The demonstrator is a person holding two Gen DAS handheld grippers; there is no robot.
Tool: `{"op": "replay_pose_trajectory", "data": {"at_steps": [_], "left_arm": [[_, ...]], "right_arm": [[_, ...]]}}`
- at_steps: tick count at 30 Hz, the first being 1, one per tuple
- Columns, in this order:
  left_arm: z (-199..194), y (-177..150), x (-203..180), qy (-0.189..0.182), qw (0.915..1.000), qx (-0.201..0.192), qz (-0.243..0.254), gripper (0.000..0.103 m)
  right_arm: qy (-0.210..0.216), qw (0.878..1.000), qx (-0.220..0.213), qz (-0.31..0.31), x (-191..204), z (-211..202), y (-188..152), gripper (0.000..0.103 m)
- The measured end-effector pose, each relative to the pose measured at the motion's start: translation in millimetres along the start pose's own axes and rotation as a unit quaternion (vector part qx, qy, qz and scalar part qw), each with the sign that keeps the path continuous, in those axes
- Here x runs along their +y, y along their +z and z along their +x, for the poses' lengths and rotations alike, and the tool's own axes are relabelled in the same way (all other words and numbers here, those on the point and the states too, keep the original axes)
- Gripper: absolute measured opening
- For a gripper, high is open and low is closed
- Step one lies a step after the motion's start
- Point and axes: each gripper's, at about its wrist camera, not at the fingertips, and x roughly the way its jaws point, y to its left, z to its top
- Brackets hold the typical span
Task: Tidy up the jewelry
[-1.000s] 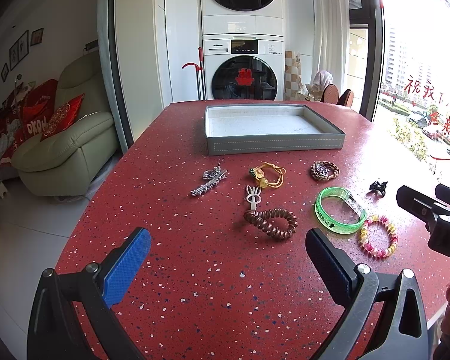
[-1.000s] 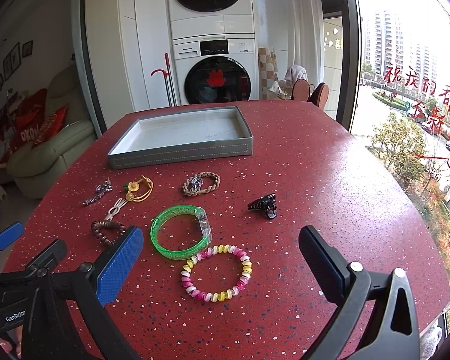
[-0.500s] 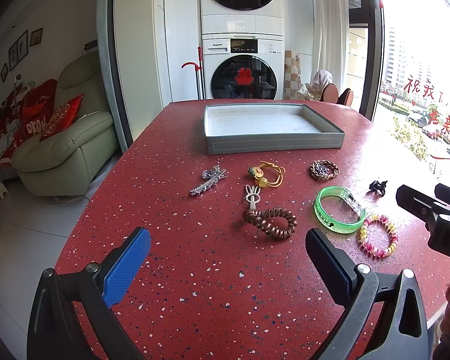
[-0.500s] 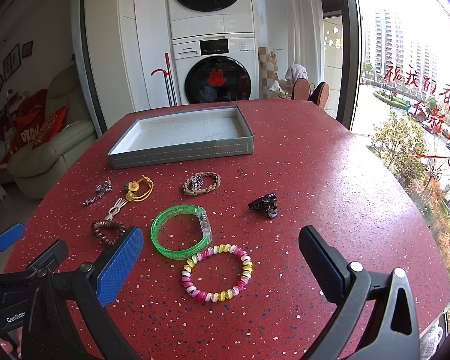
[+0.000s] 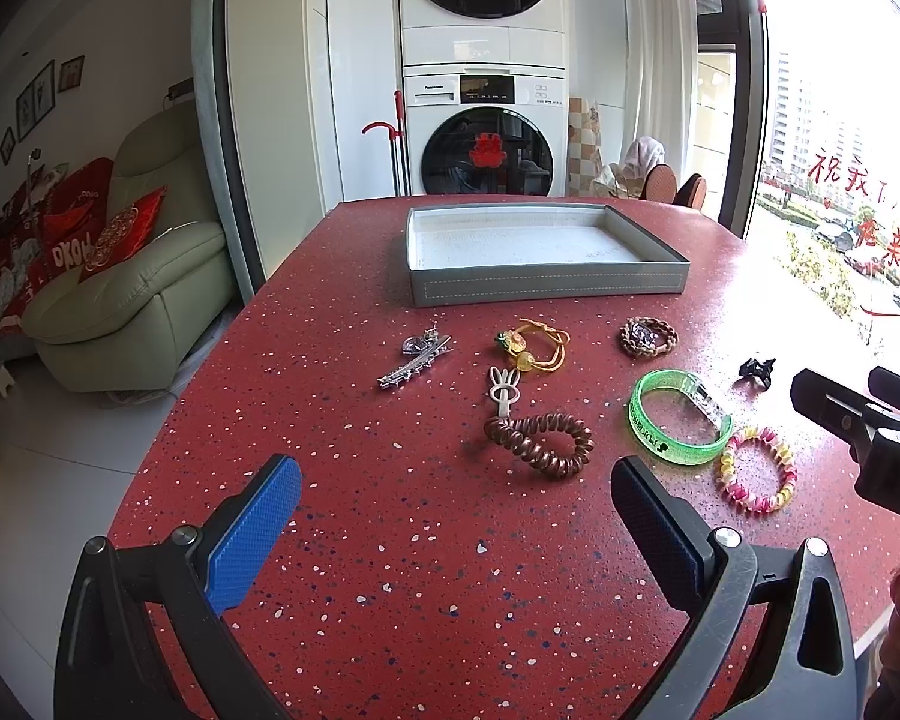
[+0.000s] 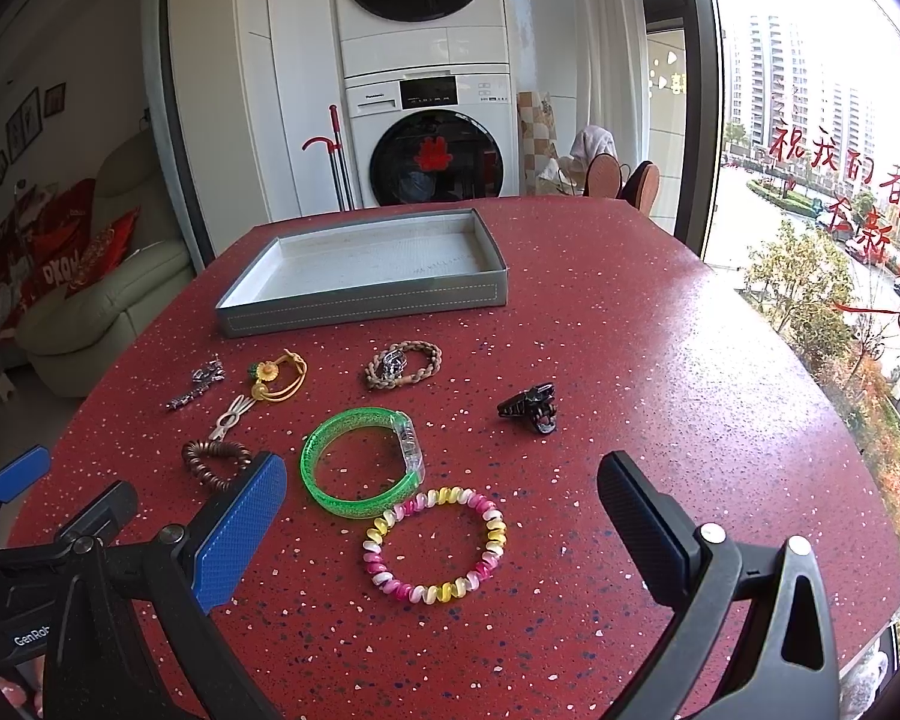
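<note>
An empty grey tray (image 5: 546,288) (image 6: 360,306) stands at the far side of the red speckled table. In front of it lie a silver hair clip (image 5: 415,361), a yellow flower hair tie (image 5: 531,347), a braided brown bracelet (image 5: 648,337) (image 6: 403,363), a white rabbit clip (image 5: 504,390), a brown spiral hair tie (image 5: 540,435), a green bangle (image 5: 678,419) (image 6: 363,462), a pink-yellow spiral bracelet (image 6: 435,543) (image 5: 756,468) and a black claw clip (image 6: 531,407). My left gripper (image 5: 456,540) hovers open near the brown spiral tie. My right gripper (image 6: 441,540) is open around the pink-yellow bracelet, above it.
A green sofa (image 5: 126,294) with red cushions stands left of the table. Stacked washing machines (image 5: 483,120) are behind it. A large window (image 6: 840,180) runs along the right. The table edge (image 6: 858,480) curves close on the right.
</note>
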Motion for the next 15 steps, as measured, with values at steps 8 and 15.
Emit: {"op": "replay_pose_trajectory", "data": {"at_steps": [8, 15], "left_arm": [[-0.9, -3.4, -4.3, 0.001, 1.0000, 0.002, 0.002, 0.103], [0.7, -3.2, -5.6, 0.000, 1.0000, 0.004, 0.005, 0.103]], "right_arm": [[0.002, 1.000, 0.002, 0.001, 0.3, 2.3, -1.4, 0.103], [0.002, 1.000, 0.003, 0.003, -1.0, 3.6, -2.1, 0.103]]}}
